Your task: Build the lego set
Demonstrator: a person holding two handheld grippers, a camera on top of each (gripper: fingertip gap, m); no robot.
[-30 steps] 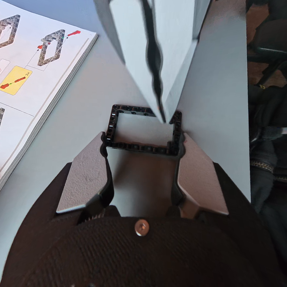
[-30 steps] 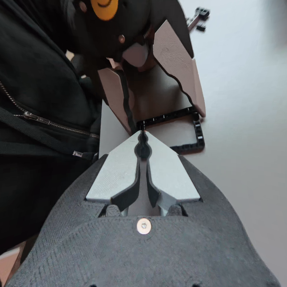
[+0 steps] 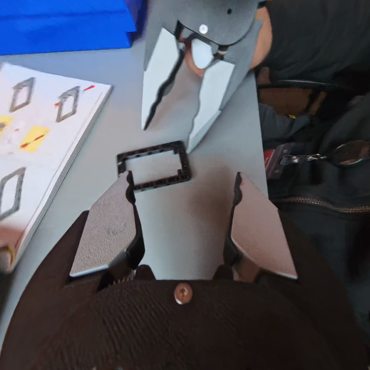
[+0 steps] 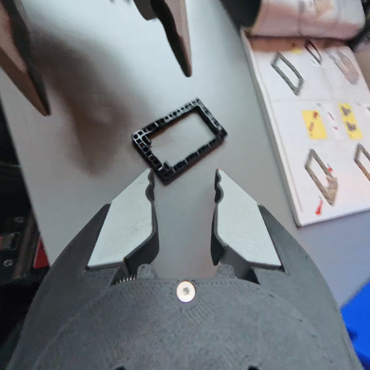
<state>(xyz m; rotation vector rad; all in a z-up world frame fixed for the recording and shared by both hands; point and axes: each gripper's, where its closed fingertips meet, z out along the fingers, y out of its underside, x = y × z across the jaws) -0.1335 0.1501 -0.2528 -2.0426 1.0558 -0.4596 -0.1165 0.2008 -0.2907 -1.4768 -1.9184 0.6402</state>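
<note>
The left gripper [image 3: 184,176] is spread wide with nothing between its fingers; its left fingertip sits just at the near left corner of the black frame [image 3: 154,166], whether touching or only over it is not clear, while its right fingertip stands apart from the frame above bare table [image 3: 210,210]. The frame is a rectangle of studded black beams, lying flat on the grey table, held by neither gripper. In the right wrist view the right gripper [image 4: 184,174] is also parted and empty, its left fingertip just beside the frame's [image 4: 180,138] near corner and its right fingertip off to the side of it. Each gripper shows in the other's view across the frame: the right gripper [image 3: 170,132] comes in from the far side in the left wrist view, one finger's tip just beside the frame's far right corner, and the left gripper [image 4: 118,94] hangs above the frame's far side in the right wrist view, its fingers well apart. Left of the frame in the left wrist view lies an open booklet [image 3: 50,150] with drawings of frames and yellow boxes; the same booklet [image 4: 320,130] lies to the right in the right wrist view. Beyond the booklet is a blue thing [image 3: 66,26], blurred. A person in dark clothing [image 3: 320,180] is at the table's right edge
</note>
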